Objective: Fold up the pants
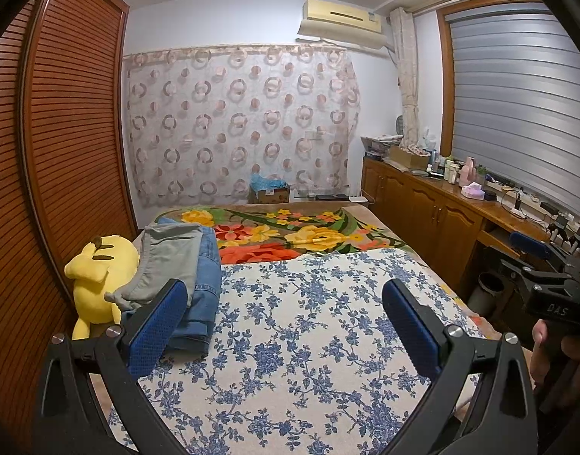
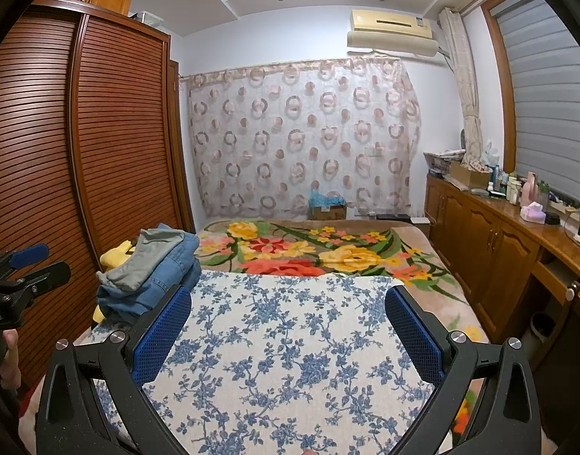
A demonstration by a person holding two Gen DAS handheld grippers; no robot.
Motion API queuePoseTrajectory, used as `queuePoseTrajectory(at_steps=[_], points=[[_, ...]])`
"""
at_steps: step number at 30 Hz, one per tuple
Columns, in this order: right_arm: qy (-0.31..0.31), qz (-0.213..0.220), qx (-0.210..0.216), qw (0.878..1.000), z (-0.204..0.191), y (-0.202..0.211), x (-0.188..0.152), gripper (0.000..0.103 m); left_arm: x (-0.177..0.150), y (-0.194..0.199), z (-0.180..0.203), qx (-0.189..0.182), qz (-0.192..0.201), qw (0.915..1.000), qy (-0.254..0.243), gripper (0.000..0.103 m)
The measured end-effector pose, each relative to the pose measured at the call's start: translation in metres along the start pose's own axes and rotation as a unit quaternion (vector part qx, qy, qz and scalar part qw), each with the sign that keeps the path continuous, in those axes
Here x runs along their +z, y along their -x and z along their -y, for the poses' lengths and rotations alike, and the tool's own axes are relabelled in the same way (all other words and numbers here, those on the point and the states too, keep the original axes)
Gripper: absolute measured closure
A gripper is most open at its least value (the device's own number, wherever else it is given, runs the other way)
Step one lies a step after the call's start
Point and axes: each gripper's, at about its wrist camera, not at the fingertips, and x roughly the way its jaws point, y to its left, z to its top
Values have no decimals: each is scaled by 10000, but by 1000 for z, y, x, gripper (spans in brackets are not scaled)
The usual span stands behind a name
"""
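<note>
You are holding both tools up over the near part of the bed, and neither is gripping anything: the left gripper (image 1: 284, 322) has its blue pads spread wide with only the blue-flowered cloth (image 1: 308, 322) showing between them, and the right gripper (image 2: 288, 326) is spread the same way over the same cloth. That looks like a ready stance; you have cleared a flat work area in front of you and kept the jaws released so either can take hold of fabric

The pants (image 1: 183, 261) lie at the left edge of the bed, a little beyond your left tool: a grey pair on top of a blue denim pair (image 1: 208, 284), stacked in a loose pile, resting against a yellow plush toy (image 1: 100, 269) by the wardrobe (image 1: 62, 132). From the right view the pile (image 2: 153, 265) sits just past the left finger. Whether they are already folded is hard to judge; the edges look roughly squared but rumpled

As for containers, a cardboard box (image 1: 269, 193) beyond the far end of the bed holds something blue and crumpled, and another open box (image 2: 470, 174) sits on the counter at right; its contents are too small to tell
</note>
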Motion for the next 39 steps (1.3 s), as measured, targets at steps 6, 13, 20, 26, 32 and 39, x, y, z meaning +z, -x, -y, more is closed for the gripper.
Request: queuePoseTrajectory(at_steps=[6,13,20,26,32,39], points=[[0,-2,-1,10000,0,0,0,1,-1,0,1,-2,-4,10000,-5,0],[4,3,-3,10000,0,0,0,1,-1,0,1,2,-3,10000,-7,0],[4,-8,-6,10000,0,1,-1,1,-1,0,1,-1,0,10000,-9,0],[-8,-18,3,10000,0,1,-1,1,-1,0,2,-1,1,10000,-12,0],[-9,-16,-4,10000,-1,1,-1,1,-1,0,2,2,1,10000,-11,0],[-27,-17,-24,10000,-1,1,-3,1,-2,0,3,-4,13,10000,-20,0]])
